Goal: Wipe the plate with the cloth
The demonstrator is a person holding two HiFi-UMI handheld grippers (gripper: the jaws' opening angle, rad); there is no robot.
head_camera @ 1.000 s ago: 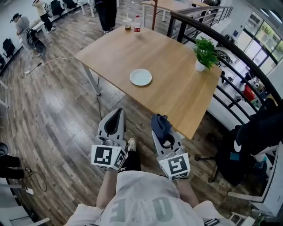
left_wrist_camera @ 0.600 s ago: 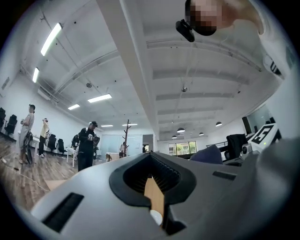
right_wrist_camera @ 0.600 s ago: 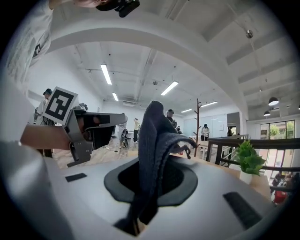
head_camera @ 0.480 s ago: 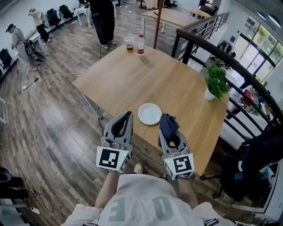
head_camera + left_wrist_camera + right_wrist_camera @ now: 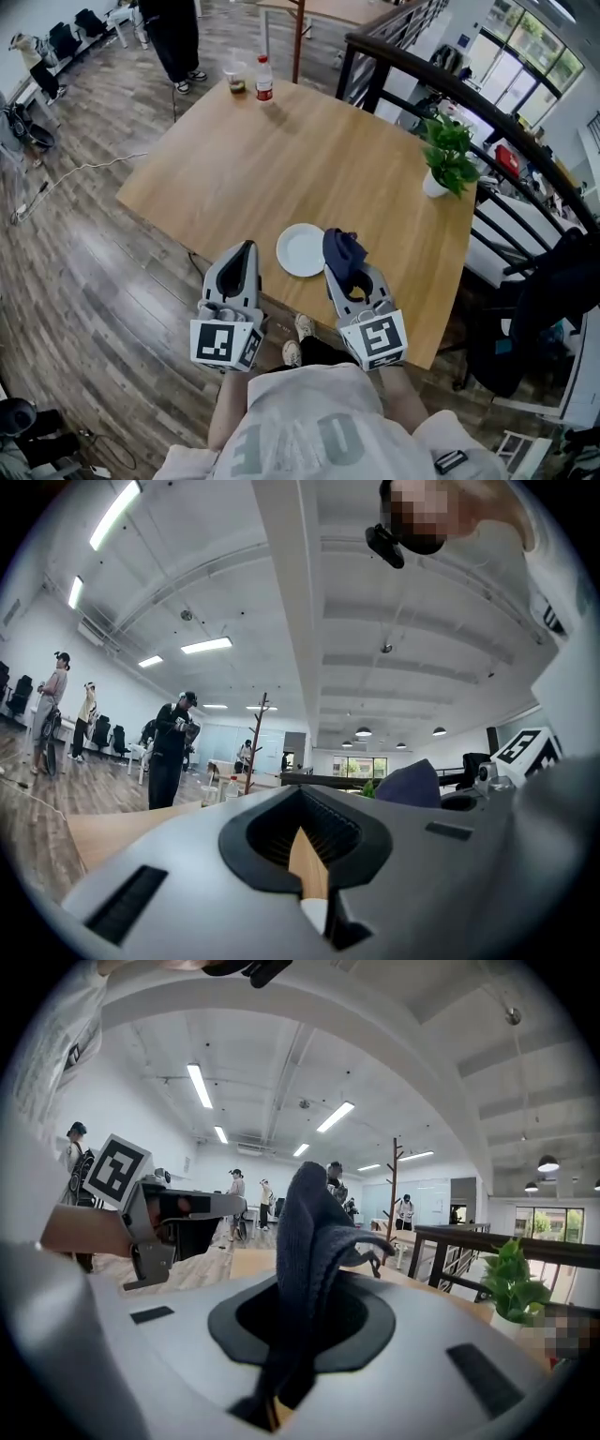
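We hold the left gripper pressed shut and the right gripper pinching the cloth, flanking the plate at the table's near edge.

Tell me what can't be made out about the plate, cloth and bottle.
Plate: head view, too small to tell clean from dirty.
Cloth: right gripper view, lower end hidden inside the right tool, whose jaws are shut on it.
Bottle: head view, label too small to read.
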